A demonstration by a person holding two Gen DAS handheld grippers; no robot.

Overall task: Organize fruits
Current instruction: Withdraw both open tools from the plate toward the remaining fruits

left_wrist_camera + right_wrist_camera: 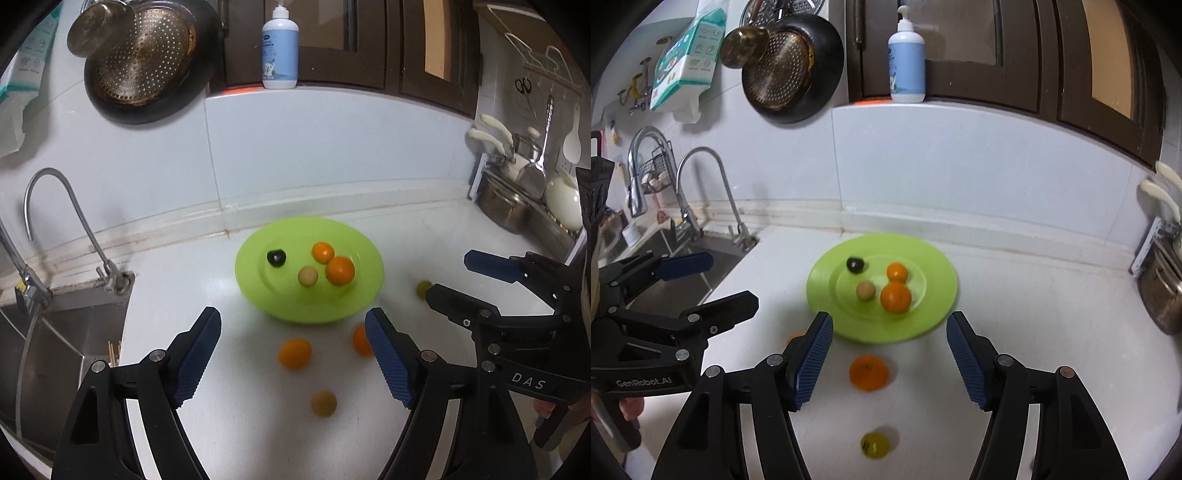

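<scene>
Four fruits sit loose; both my left gripper (293,354) and right gripper (890,354) gape wide, empty — nudge an orange (868,373) and it rolls away from the plate (934,314).

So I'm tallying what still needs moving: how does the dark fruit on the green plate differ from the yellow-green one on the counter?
The dark fruit is near black; the yellow-green fruit is pale and glossy. The dark fruit lies on the green plate, toward its far left; the yellow-green fruit sits on the bare white counter, apart from the plate on its near side, in front of the open right gripper. Both are small, roundish and smaller than the oranges.
</scene>
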